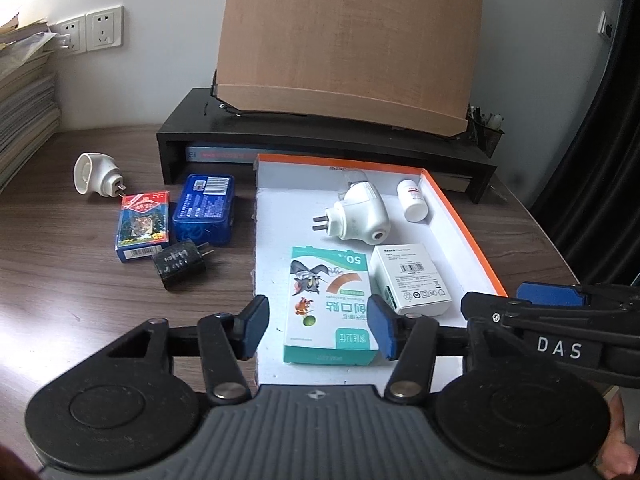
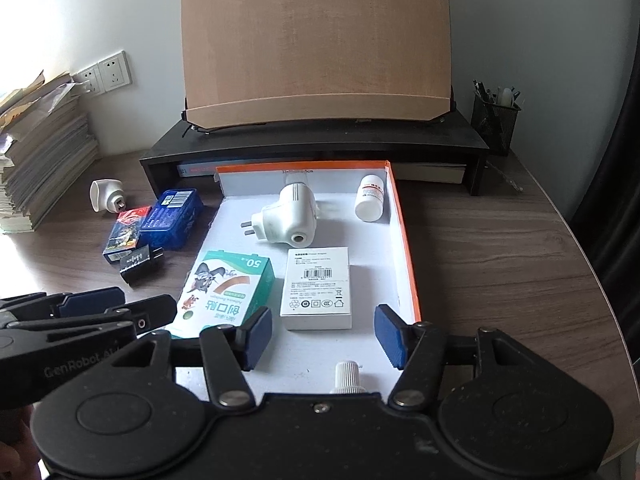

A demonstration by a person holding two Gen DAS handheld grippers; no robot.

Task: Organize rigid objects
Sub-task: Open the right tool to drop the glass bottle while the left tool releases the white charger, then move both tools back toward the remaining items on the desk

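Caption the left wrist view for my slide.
Open left gripper over bandage box in tray; four items outside.

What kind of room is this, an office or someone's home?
Probably a home office or study desk: a black monitor stand on the wooden desk, a mesh pen holder, and stacked papers beside wall sockets.

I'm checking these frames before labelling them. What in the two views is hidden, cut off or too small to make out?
- White ribbed cap, right wrist view: its body is hidden behind the right gripper's housing.
- Flat item under the black riser, left wrist view: the shelf shadows it; print unreadable.
- White box: label text too small.
- Pen holder, left wrist view: contents too small.
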